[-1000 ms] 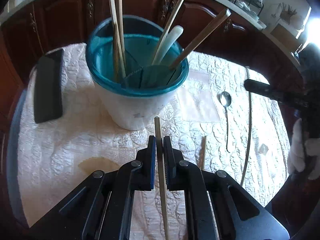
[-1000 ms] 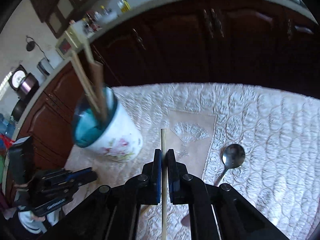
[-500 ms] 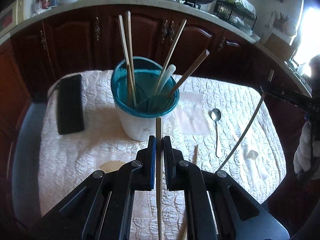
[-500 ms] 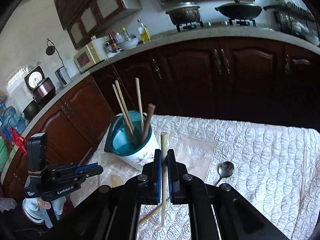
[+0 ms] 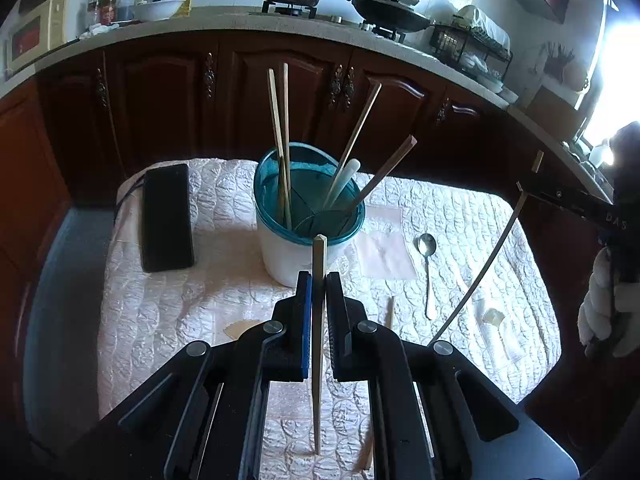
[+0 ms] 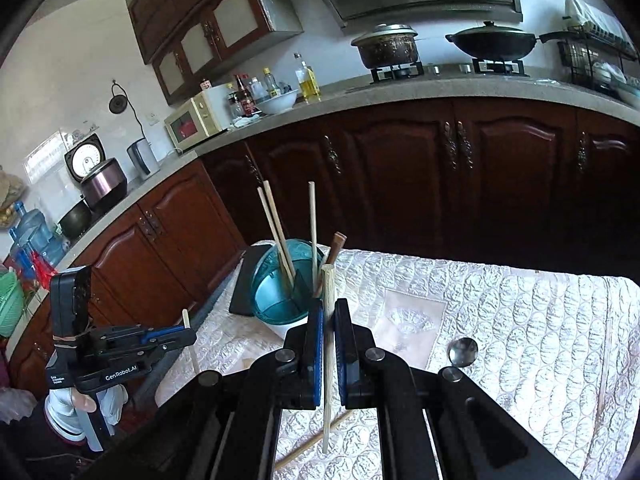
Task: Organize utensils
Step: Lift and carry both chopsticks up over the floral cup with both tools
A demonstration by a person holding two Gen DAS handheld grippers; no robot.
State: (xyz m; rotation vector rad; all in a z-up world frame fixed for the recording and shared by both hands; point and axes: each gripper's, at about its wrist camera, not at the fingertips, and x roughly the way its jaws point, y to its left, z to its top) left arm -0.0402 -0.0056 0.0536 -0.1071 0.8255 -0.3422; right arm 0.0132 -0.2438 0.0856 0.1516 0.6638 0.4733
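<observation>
A white utensil holder with a teal rim (image 5: 296, 248) stands mid-table and holds several chopsticks and a white utensil; it also shows in the right wrist view (image 6: 276, 292). My left gripper (image 5: 319, 280) is shut on a pale chopstick (image 5: 318, 340), held upright above the table in front of the holder. My right gripper (image 6: 328, 308) is shut on another pale chopstick (image 6: 328, 352), also held above the table. A metal spoon (image 5: 427, 264) lies on the cloth right of the holder. A loose chopstick (image 6: 316, 440) lies on the cloth below my right gripper.
A white quilted cloth (image 5: 192, 304) covers the table. A black phone (image 5: 166, 218) lies left of the holder. Dark wood cabinets (image 5: 160, 96) stand behind the table. The other gripper shows at the right edge (image 5: 576, 208) of the left wrist view.
Both grippers have risen and pulled back from the table, each lifting its chopstick; the holder now looks smaller and farther away.
</observation>
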